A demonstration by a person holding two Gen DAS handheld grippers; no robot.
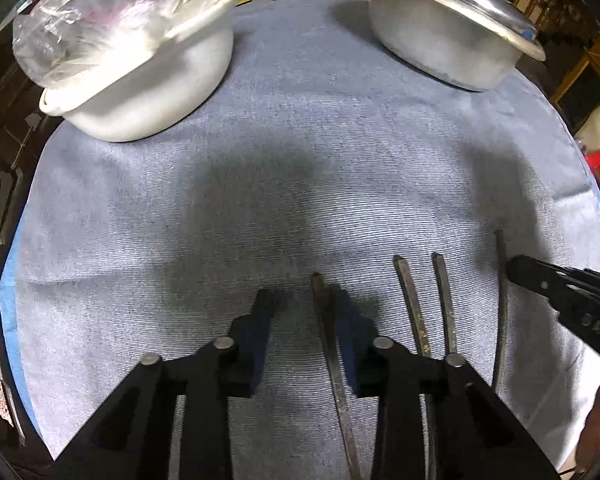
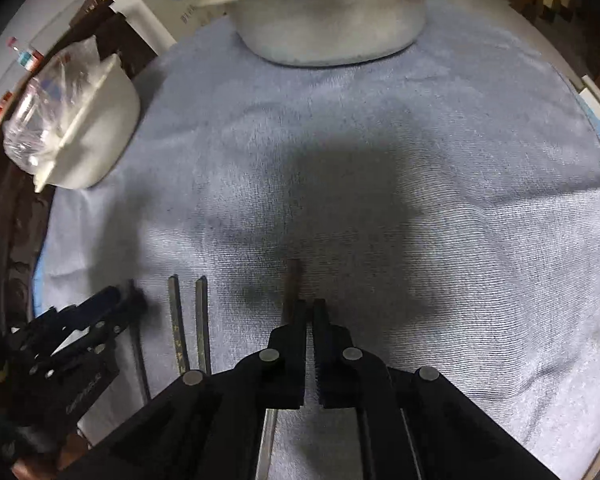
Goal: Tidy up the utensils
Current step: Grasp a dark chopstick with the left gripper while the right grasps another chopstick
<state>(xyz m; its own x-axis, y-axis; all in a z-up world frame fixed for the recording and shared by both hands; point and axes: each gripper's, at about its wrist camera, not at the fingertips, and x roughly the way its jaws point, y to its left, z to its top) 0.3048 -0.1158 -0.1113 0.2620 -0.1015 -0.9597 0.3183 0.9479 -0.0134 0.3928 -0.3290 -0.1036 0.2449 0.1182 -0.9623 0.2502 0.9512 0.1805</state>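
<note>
Four long, thin, dark metal chopstick-like sticks lie roughly parallel on a grey-blue ribbed cloth (image 1: 300,152) that covers the table, all on the near part of it, well apart from the dull grey metal pot with a tilted steel lid (image 1: 440,36) at the cloth's far right, which serves here as the landmark. Well to the left of that pot stands a white round plastic bowl holding a crumpled clear plastic bag (image 1: 148,80). The left gripper (image 1: 300,300), black and two-fingered, points steeply down at the cloth nearer the viewer than the pot; its jaws stand partly apart, and the leftmost dark stick (image 1: 332,344) lies between them close against the right finger, though whether the pads press it cannot be told. Just to the right of it lies a pair of dark sticks side by side (image 1: 424,304), and further right, on the pot's side of the row, is the fourth dark stick (image 1: 502,300). The right gripper (image 2: 309,305) has its jaws almost together; the fourth stick's tip juts out just beyond its left finger, and whether the stick is pinched cannot be told. A person's hand is glimpsed at the lower right edge of the left view
</note>
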